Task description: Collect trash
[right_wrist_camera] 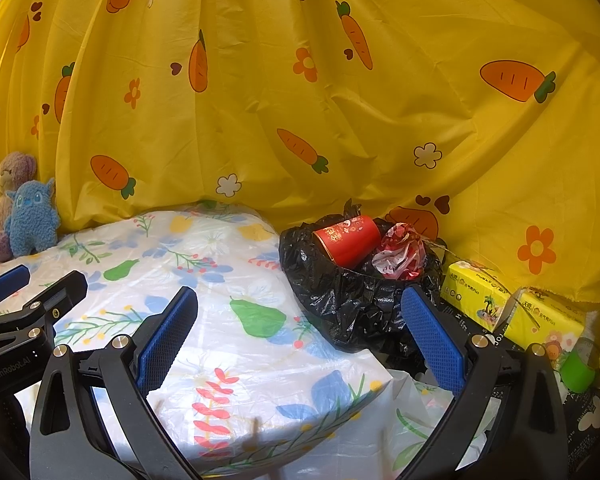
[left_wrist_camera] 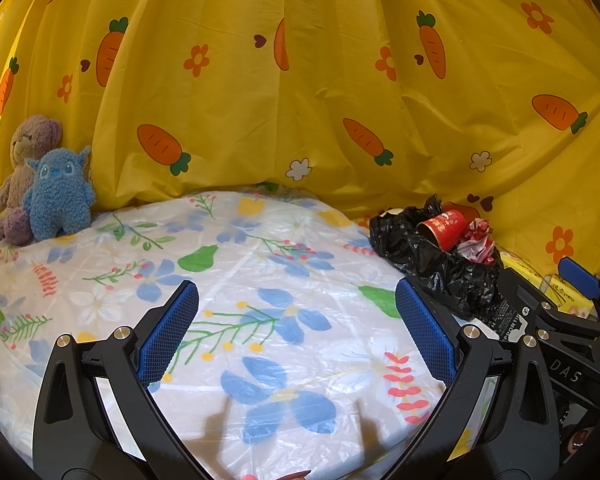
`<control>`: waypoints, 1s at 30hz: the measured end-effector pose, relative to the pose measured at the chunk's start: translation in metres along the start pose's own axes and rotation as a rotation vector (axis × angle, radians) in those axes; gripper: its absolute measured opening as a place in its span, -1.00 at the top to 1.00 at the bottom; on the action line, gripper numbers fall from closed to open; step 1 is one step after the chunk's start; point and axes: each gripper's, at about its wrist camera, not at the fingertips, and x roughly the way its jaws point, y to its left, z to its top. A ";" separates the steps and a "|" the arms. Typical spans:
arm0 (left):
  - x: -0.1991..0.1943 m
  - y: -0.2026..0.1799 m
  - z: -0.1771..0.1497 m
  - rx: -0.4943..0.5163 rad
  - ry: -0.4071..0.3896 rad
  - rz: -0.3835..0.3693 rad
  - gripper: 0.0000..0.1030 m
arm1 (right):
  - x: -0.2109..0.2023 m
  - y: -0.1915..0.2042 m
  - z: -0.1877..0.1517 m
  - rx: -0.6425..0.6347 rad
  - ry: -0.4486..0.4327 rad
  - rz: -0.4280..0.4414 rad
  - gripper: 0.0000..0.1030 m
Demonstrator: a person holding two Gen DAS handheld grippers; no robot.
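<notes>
Black bin bag at the table's right edge holds red cup and wrapper. Left gripper and right gripper both spread, empty. Advice: pinch bag rim, lift gently.

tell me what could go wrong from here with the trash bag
1. The red paper cup lies on its side at the mouth of the black trash bag, not sunk in; a nudge might roll it out.
2. The crumpled red and white wrapper also sits high and could spill.
3. The bag sits by the table's corner, next to the yellow tissue packs; pulling it might drag it off the edge or knock them.
</notes>
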 end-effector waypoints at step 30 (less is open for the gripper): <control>-0.003 -0.003 -0.004 0.028 0.003 -0.015 -0.59 | -0.001 -0.002 -0.001 0.002 0.002 0.002 -0.89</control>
